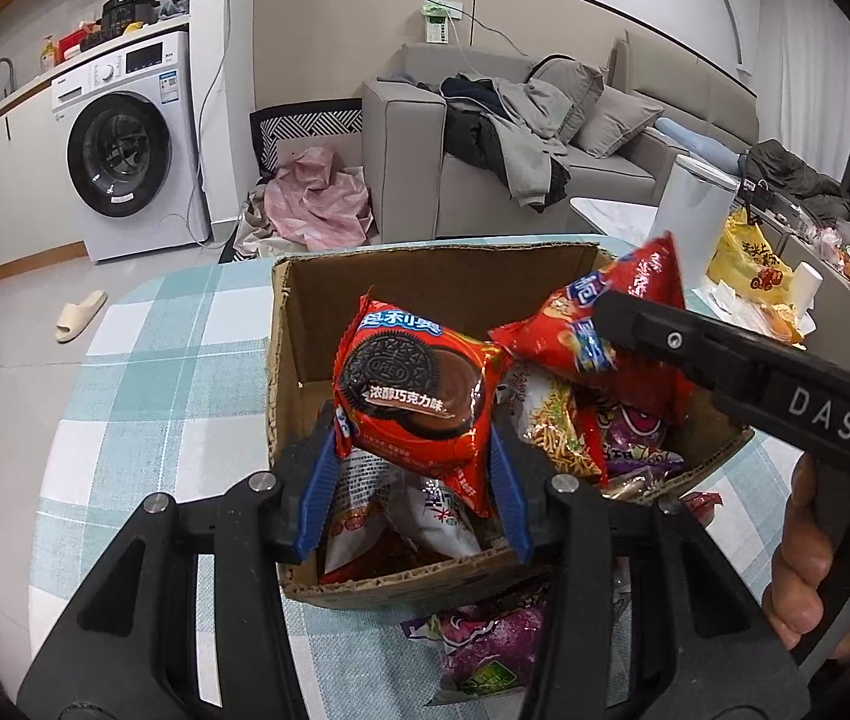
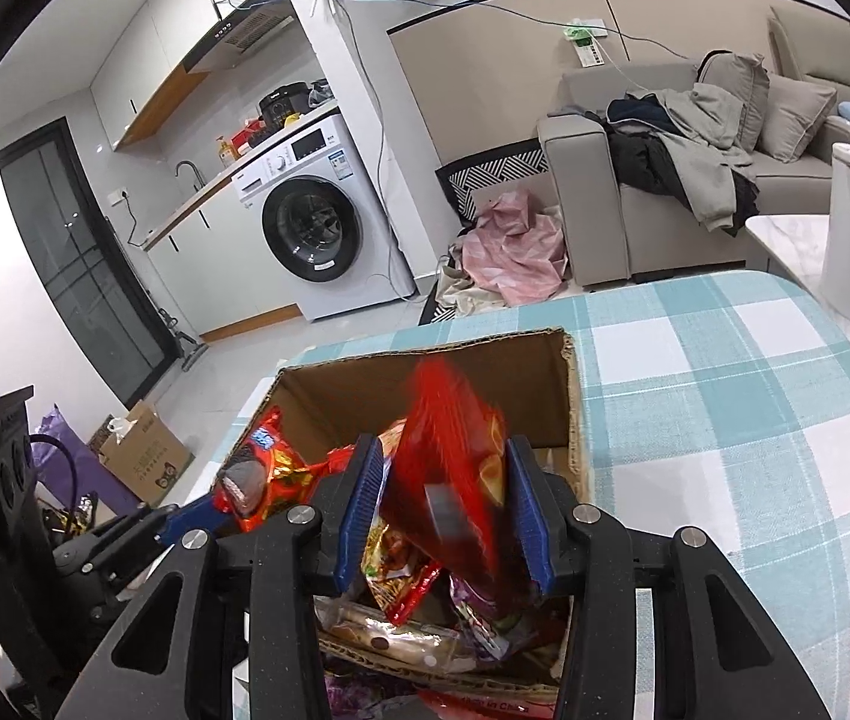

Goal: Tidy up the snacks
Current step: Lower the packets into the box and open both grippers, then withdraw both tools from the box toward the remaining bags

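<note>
A table under a blue-and-white checked cloth [image 2: 725,372] carries an open cardboard box [image 1: 425,276] heaped with snack packets. Behind it stand a washing machine [image 1: 125,150], a grey sofa [image 1: 425,138] piled with clothes, and a slipper [image 1: 80,315] on the floor. The left gripper [image 1: 416,474] is clamped on an Oreo packet [image 1: 413,384] above the box. The right gripper [image 2: 443,516] pinches a red snack bag [image 2: 455,468], blurred, so its print is hard to read. A purple packet [image 1: 485,642] lies on the cloth, just outside the box's near wall.
</note>
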A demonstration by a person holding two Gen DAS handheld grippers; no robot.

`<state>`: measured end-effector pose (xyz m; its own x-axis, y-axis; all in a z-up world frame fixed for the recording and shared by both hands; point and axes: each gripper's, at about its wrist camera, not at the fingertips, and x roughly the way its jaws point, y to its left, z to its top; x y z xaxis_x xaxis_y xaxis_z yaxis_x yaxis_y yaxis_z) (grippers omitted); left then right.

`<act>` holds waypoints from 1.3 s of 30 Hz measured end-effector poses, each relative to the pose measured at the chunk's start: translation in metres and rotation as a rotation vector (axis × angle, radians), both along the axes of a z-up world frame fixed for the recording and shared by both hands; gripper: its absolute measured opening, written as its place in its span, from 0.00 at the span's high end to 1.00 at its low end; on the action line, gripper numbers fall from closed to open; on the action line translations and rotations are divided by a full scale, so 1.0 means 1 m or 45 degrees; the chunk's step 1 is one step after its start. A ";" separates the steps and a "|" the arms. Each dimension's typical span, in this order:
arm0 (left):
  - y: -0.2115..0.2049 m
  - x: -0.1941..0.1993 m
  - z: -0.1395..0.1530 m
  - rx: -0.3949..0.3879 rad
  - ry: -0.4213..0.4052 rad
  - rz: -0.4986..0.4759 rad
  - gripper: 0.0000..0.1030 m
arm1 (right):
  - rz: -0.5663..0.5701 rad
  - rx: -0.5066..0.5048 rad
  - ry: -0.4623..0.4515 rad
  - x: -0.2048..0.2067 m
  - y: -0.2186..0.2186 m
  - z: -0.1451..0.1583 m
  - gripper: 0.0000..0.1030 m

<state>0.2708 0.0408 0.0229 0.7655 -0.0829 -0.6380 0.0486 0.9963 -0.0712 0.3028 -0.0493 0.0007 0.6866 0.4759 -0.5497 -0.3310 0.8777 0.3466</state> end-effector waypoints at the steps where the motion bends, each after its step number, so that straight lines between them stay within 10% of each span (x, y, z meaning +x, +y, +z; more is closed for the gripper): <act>1: 0.002 -0.001 0.000 -0.007 0.001 0.003 0.58 | 0.007 -0.001 -0.007 -0.001 -0.001 0.001 0.57; 14: 0.005 -0.029 0.016 0.005 -0.042 0.018 0.18 | 0.037 -0.108 -0.066 -0.031 -0.013 0.013 0.48; 21: 0.011 -0.054 0.022 -0.021 -0.044 0.028 0.00 | 0.086 -0.109 -0.058 -0.052 -0.022 0.012 0.13; 39: 0.019 -0.107 0.016 -0.031 -0.037 0.054 0.00 | 0.070 -0.150 0.030 -0.083 -0.039 -0.010 0.01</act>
<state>0.1636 0.0596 0.0389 0.7869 -0.0651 -0.6136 0.0087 0.9955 -0.0946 0.2201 -0.0878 -0.0096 0.6474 0.4438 -0.6196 -0.3729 0.8935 0.2503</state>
